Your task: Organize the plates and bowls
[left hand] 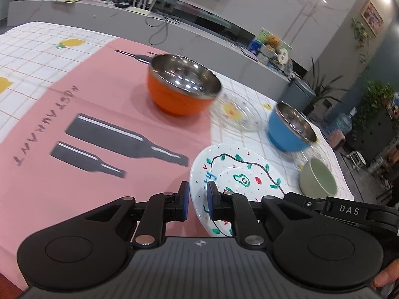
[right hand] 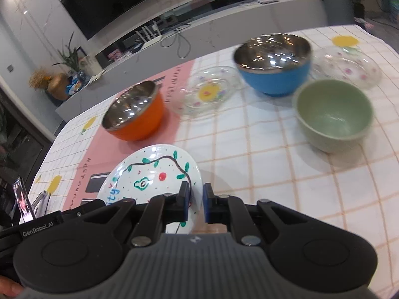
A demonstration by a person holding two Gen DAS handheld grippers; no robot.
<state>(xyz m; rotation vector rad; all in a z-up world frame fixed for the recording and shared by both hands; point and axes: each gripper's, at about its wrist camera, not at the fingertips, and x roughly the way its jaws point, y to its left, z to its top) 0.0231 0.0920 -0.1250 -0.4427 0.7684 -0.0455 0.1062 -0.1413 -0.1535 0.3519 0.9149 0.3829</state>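
A white painted plate [left hand: 239, 174] [right hand: 154, 172] is held off the table between both grippers. My left gripper [left hand: 198, 200] is shut on its left rim. My right gripper [right hand: 197, 203] is shut on its right rim. An orange bowl [left hand: 179, 84] [right hand: 136, 111], a blue bowl [left hand: 289, 129] [right hand: 273, 62] and a green bowl [left hand: 318, 179] [right hand: 334, 114] stand on the table beyond. A clear glass plate [left hand: 235, 112] [right hand: 207, 92] lies between the orange and blue bowls. A second glass plate [right hand: 349, 67] lies at the far right.
The table has a checked cloth [right hand: 261, 149] and a pink mat [left hand: 74, 114] with bottle prints. A phone [right hand: 23, 199] stands at the left edge. A grey counter [left hand: 174, 27] with clutter runs behind the table.
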